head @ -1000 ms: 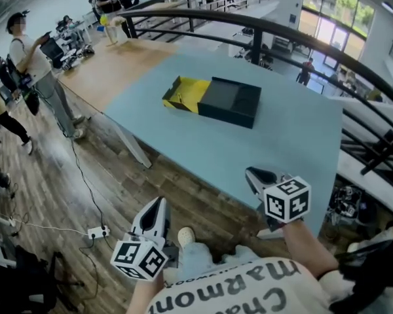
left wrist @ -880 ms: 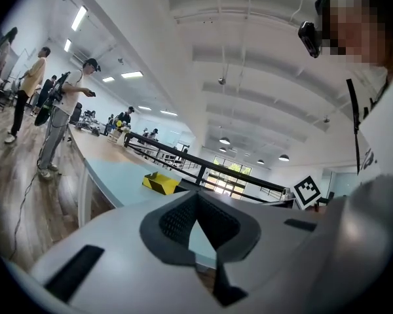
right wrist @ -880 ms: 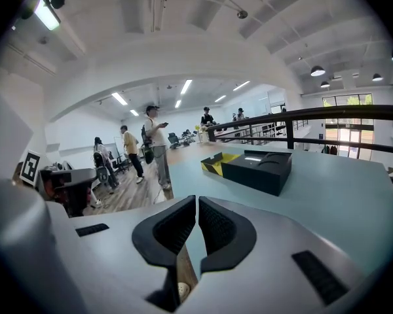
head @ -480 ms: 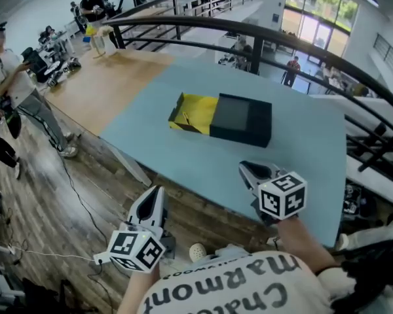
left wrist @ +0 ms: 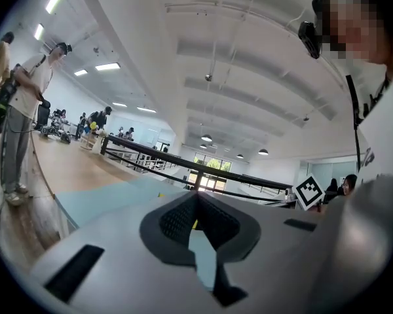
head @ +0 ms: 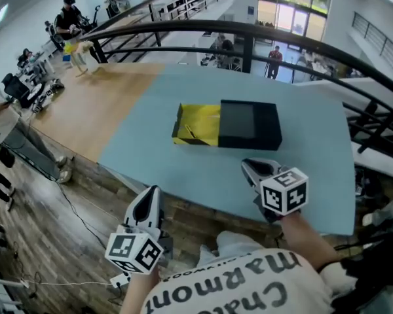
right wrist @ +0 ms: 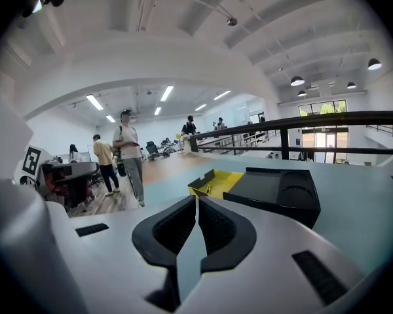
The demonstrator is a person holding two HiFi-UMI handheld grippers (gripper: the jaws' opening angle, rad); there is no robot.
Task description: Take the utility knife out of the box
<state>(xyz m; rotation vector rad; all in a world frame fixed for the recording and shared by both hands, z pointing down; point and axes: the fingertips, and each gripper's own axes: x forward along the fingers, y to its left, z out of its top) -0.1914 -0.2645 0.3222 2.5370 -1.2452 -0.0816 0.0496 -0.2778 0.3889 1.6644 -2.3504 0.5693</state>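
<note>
Box [head: 250, 124] lengthwise L-R, yellow tray [head: 203, 119] out left; L gripper [head: 149, 198], R gripper [head: 251, 168] jaws together, empty.

The table [head: 183, 169] top is a flat pale blue-green. The box [head: 229, 126] on it shows two colours: a matt black sleeve [head: 252, 123] on the right and a bright yellow tray [head: 200, 124] on the left. The left gripper [head: 151, 191] and right gripper [head: 249, 166] are light grey with black ribbed pads, and each carries a cube patterned with black-and-white square markers. The floor [head: 65, 201] is brown wood plank, and the far railing [head: 249, 48] is black.
</note>
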